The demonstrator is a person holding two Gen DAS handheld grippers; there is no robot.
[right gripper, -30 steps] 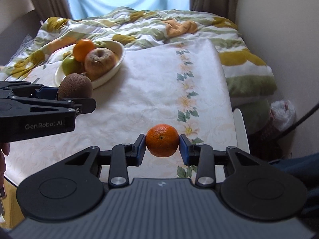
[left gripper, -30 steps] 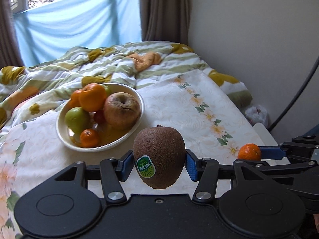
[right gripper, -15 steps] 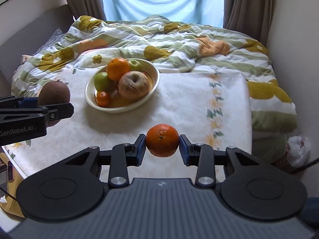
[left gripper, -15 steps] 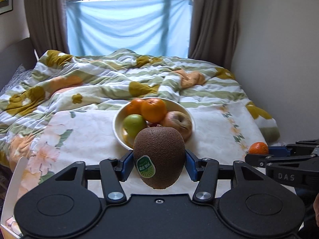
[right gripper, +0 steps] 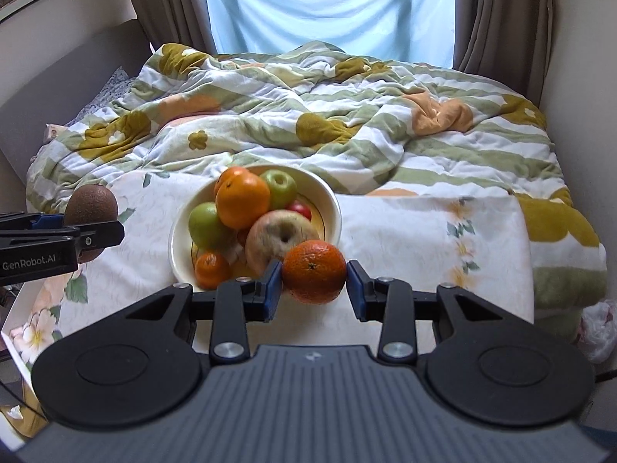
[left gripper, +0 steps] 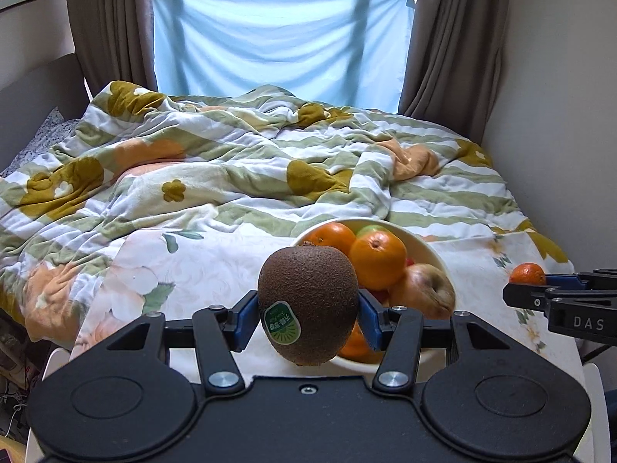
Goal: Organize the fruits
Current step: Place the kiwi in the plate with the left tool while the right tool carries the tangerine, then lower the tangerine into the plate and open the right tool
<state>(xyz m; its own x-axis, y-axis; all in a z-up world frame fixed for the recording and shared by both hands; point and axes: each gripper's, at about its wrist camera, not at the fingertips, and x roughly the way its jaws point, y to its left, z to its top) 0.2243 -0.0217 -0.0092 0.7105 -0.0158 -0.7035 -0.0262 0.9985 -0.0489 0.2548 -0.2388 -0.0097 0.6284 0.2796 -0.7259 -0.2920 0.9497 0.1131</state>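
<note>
My left gripper (left gripper: 307,314) is shut on a brown kiwi (left gripper: 307,301) with a green sticker, held in the air left of the bowl; it also shows in the right wrist view (right gripper: 90,203). My right gripper (right gripper: 313,283) is shut on a small mandarin (right gripper: 314,272), held just in front of the bowl's near right rim; it shows in the left wrist view (left gripper: 526,273). The cream bowl (right gripper: 333,208) sits on the floral cloth and holds oranges (right gripper: 242,200), green apples (right gripper: 204,223), a big pale apple (right gripper: 281,237) and a small mandarin (right gripper: 211,269).
The floral cloth (right gripper: 424,231) covers a table at the foot of a bed with a rumpled striped quilt (right gripper: 308,108). A wall (left gripper: 559,96) runs along the right. A white plastic bag (right gripper: 595,332) lies on the floor at right.
Both grippers have swung and risen, and the bowl now lies close ahead of each. The kiwi and the mandarin stay gripped.
</note>
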